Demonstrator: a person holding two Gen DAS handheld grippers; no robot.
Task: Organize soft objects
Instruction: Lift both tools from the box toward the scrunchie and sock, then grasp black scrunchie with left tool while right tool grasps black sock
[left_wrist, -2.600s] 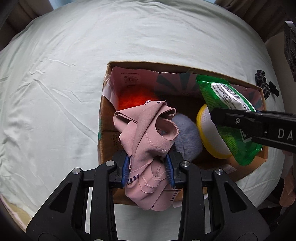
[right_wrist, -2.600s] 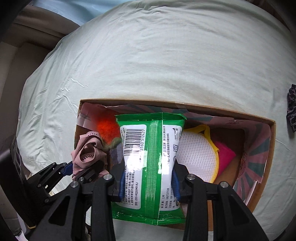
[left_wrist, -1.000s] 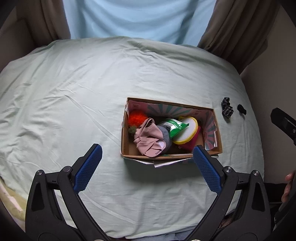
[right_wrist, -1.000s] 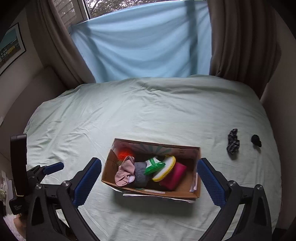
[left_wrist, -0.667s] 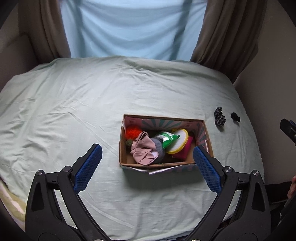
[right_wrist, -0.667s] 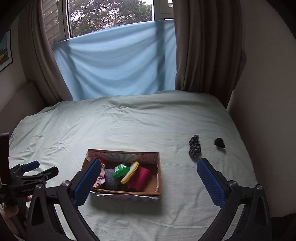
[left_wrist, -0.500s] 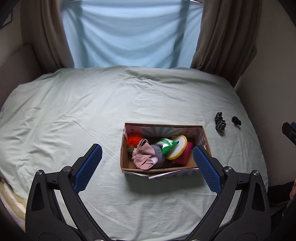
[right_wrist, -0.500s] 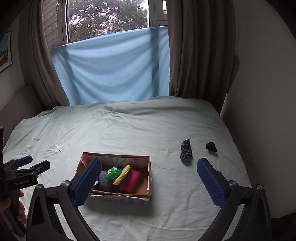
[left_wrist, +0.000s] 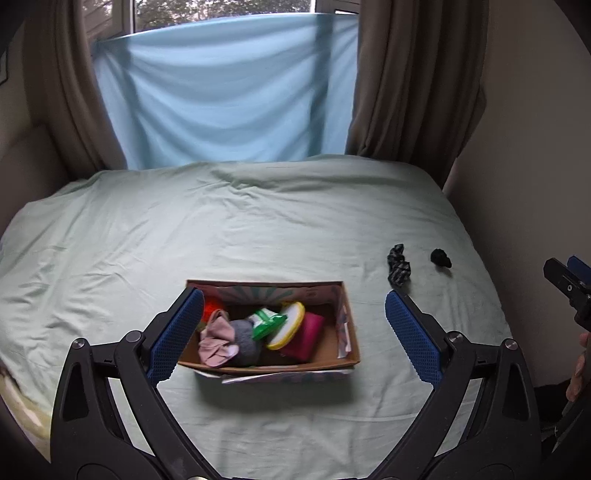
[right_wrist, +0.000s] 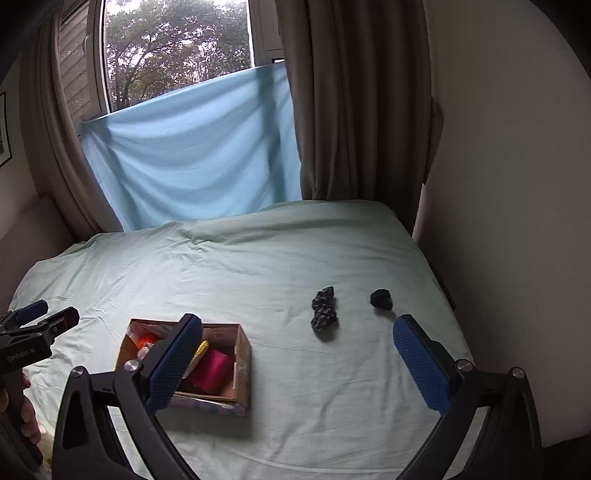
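Change: 2.6 s ago your L tool clamped the pink cloth and your R tool clamped the green wipes pack, both right over the box. Since then both let go, pulled back and tilted up, so window and curtains now show.
L gripper (left_wrist: 293, 328): fingers wide apart, holding nothing, hanging above the bed w/ the box framed between the blue pads (left_wrist: 176, 334).
R gripper (right_wrist: 297, 363): also spread wide, nothing held; its left pad overlaps the box in the R view.
Cardboard box (left_wrist: 347, 325): sits on the pale green bedsheet (left_wrist: 258, 221), near the front-centre of the bed.
Box contents: pink cloth (left_wrist: 216, 338) at left, grey fuzzy item (left_wrist: 243, 338) beside it, orange fluffy thing (left_wrist: 212, 306) in the back-left corner, green wipes pack (left_wrist: 266, 321) leaning on a yellow-rimmed white round pad (left_wrist: 290, 323), magenta item (left_wrist: 308, 336) at right.
Still outside: patterned dark scrunchie (right_wrist: 324, 314) and small black wad (right_wrist: 381, 298), on the sheet well to the box's right, near each other, not touching.
Your hands: part of one at each view's edge, on the other tool's handle.
Backdrop: blue cloth (right_wrist: 192, 155) hung across the window (right_wrist: 177, 51), brown curtains (right_wrist: 354, 103) either side.
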